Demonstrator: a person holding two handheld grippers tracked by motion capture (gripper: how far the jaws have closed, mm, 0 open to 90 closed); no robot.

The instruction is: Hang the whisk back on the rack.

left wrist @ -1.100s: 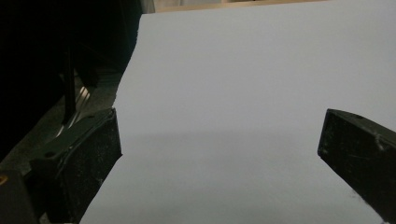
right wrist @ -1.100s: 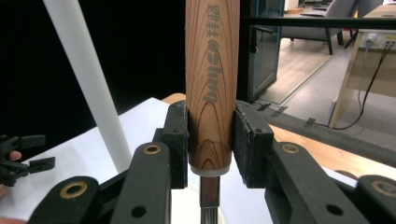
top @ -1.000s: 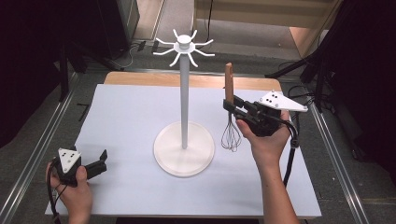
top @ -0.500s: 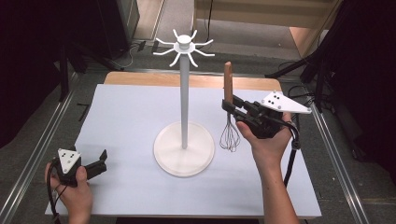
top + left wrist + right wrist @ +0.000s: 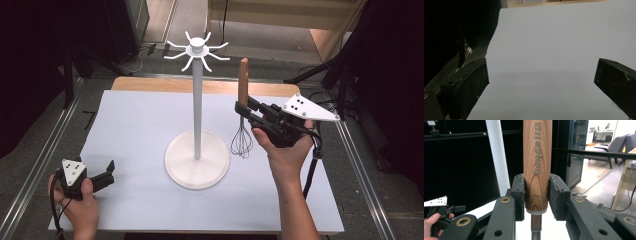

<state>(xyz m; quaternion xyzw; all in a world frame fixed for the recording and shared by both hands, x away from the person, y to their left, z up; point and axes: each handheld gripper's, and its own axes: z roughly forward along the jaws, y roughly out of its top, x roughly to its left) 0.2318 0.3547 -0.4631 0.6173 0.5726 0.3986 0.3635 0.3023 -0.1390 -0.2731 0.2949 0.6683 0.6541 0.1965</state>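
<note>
Left hand-held gripper (image 5: pixel 102 176): It rests low on the worktop (image 5: pixel 140 120), at about 8 o'clock from the stand. Its jaws are wide apart. Nothing is between them, just the bare white top.

Stand (image 5: pixel 197 100): A tall white pole on a round flat base, in the middle of the worktop. At the top it has little curved hooks (image 5: pixel 197 50) that poke out all around. No hook has anything on it.

Whisk (image 5: pixel 242 122): It hangs straight up and down, at about 3 o'clock from the stand, just beside the round base. The wooden handle (image 5: pixel 537 165) points up and the wire loops (image 5: pixel 242 142) point down. The wires look lifted a little off the worktop, but I cannot be sure.

Right hand-held gripper (image 5: pixel 248 114): It is squeezed tight on the lower end of the wooden handle, one pad on each side. The close-up from this gripper shows the white pole just behind the handle.

Done: The whisk is picked up and held upright near the stand.

Left to do: I think the whisk must go much higher, up to the hooks, and get hung on one. I cannot see a loop or hole on the handle for hanging. Then the gripper has to let go.
</note>
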